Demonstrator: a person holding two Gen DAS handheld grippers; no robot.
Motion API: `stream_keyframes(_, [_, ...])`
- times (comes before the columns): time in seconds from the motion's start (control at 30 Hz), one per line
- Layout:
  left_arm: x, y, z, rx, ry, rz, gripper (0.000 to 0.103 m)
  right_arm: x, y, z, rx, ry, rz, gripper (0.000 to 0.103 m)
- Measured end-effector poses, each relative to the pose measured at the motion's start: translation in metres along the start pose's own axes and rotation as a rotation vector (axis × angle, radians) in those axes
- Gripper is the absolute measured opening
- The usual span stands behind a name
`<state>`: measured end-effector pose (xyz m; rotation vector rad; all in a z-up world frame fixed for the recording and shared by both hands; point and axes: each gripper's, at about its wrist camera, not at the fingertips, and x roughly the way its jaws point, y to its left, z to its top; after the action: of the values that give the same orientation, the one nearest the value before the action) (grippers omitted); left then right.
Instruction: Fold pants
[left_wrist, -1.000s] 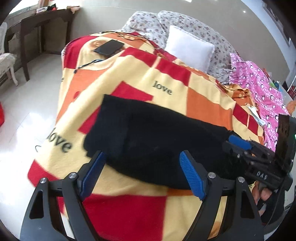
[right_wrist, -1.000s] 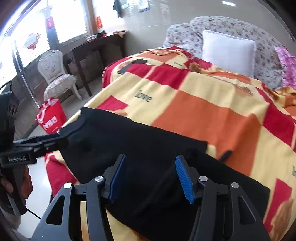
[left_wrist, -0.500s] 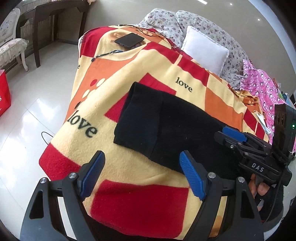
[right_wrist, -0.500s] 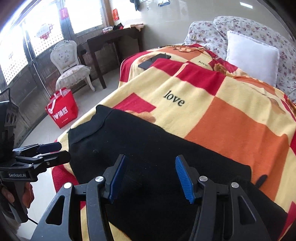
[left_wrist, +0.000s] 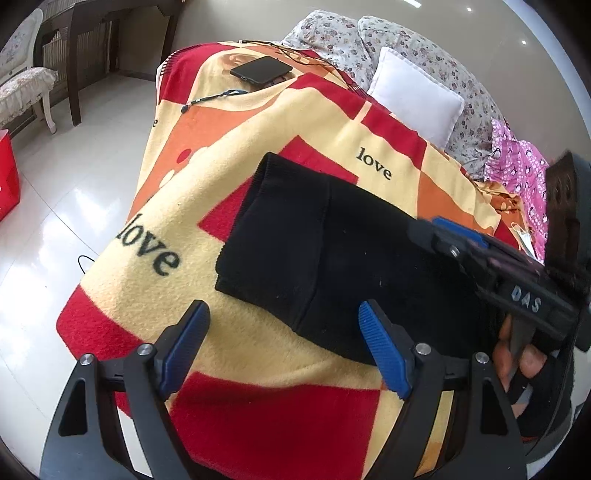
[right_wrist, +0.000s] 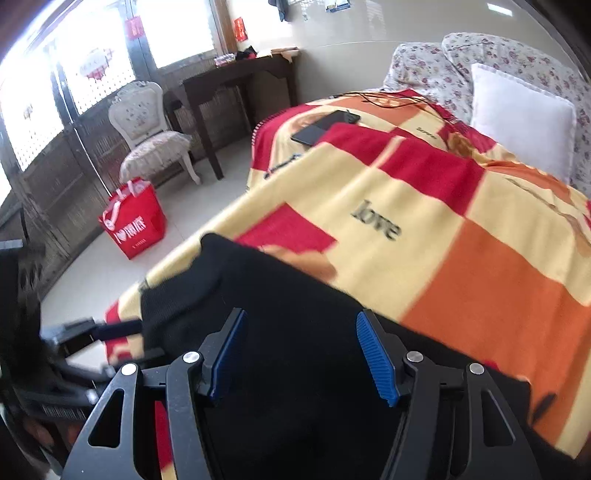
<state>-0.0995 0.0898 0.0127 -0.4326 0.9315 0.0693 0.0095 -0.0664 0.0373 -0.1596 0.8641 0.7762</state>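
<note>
The black pants (left_wrist: 325, 258) lie folded flat on the red, orange and cream "love" blanket (left_wrist: 266, 136), near the bed's foot corner. My left gripper (left_wrist: 284, 332) is open and empty, above the blanket just short of the pants' near edge. My right gripper (right_wrist: 299, 347) is open and empty, hovering over the pants (right_wrist: 295, 369). The right gripper also shows in the left wrist view (left_wrist: 458, 236), over the pants' right part. The left gripper shows blurred at the left edge of the right wrist view (right_wrist: 110, 328), beside the pants' corner.
A black phone (left_wrist: 264, 70) and cables lie at the blanket's far end. A white pillow (left_wrist: 417, 96) and pink clothing (left_wrist: 521, 177) are at the bed's head. A red bag (right_wrist: 135, 218), chair (right_wrist: 147, 136) and dark desk (right_wrist: 236, 81) stand on the tiled floor left of the bed.
Both grippers have pulled back and risen from the pants, staying open. The pants lie still on the blanket and look smaller in the left wrist view.
</note>
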Motion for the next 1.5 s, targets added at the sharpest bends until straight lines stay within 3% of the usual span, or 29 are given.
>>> stream_keyframes(0.33, [0.003,0.004,0.003,-0.074,-0.014,-0.045,0.085,0.047,0.022,0.033,-0.045,0.065,0.11,0.064])
stream_keyframes(0.5, [0.006,0.005,0.007,-0.096,-0.032,-0.057,0.089,0.067,0.029,0.038,-0.076,0.104,0.107,0.063])
stream_keyframes(0.53, [0.007,0.005,0.008,-0.098,-0.035,-0.058,0.09,0.072,0.03,0.037,-0.078,0.116,0.114,0.061])
stream_keyframes(0.6, [0.007,0.003,0.008,-0.093,-0.046,-0.056,0.09,0.076,0.03,0.036,-0.077,0.12,0.115,0.036])
stream_keyframes(0.67, [0.009,0.002,0.01,-0.082,-0.052,-0.062,0.089,0.075,0.029,0.036,-0.066,0.089,0.119,0.026])
stream_keyframes(0.73, [0.006,0.004,0.011,-0.09,-0.083,-0.062,0.064,0.072,0.027,0.035,-0.059,0.071,0.134,0.02])
stream_keyframes(0.77, [0.004,0.005,0.011,-0.088,-0.093,-0.065,0.038,0.07,0.026,0.035,-0.055,0.059,0.141,0.014])
stream_keyframes(0.8, [0.002,0.006,0.013,-0.085,-0.1,-0.081,0.025,0.067,0.025,0.035,-0.052,0.049,0.146,0.01])
stream_keyframes(0.87, [-0.006,0.007,0.017,-0.096,-0.121,-0.131,0.017,0.055,0.02,0.036,-0.025,0.012,0.163,0.006])
stream_keyframes(1.0, [-0.028,-0.014,0.021,-0.017,-0.19,-0.242,0.011,0.019,0.007,0.039,0.032,-0.061,0.192,0.005])
stream_keyframes(1.03, [-0.034,-0.025,0.021,0.018,-0.195,-0.282,0.011,0.006,0.001,0.038,0.049,-0.084,0.187,0.006])
stream_keyframes(1.13, [-0.041,-0.064,0.017,0.152,-0.183,-0.378,0.011,-0.047,-0.029,0.029,0.168,-0.183,0.178,0.023])
stream_keyframes(1.2, [-0.038,-0.081,0.012,0.194,-0.163,-0.388,0.011,-0.069,-0.043,0.022,0.214,-0.211,0.173,0.052])
stream_keyframes(1.33, [-0.023,-0.088,0.006,0.181,-0.115,-0.405,0.011,-0.085,-0.051,0.01,0.254,-0.189,0.161,0.058])
stream_keyframes(1.4, [-0.018,-0.092,0.001,0.192,-0.104,-0.406,0.011,-0.085,-0.049,0.004,0.282,-0.181,0.193,0.079])
stream_keyframes(1.5, [-0.012,-0.102,-0.007,0.232,-0.094,-0.389,0.011,-0.076,-0.043,0.001,0.298,-0.143,0.246,0.081])
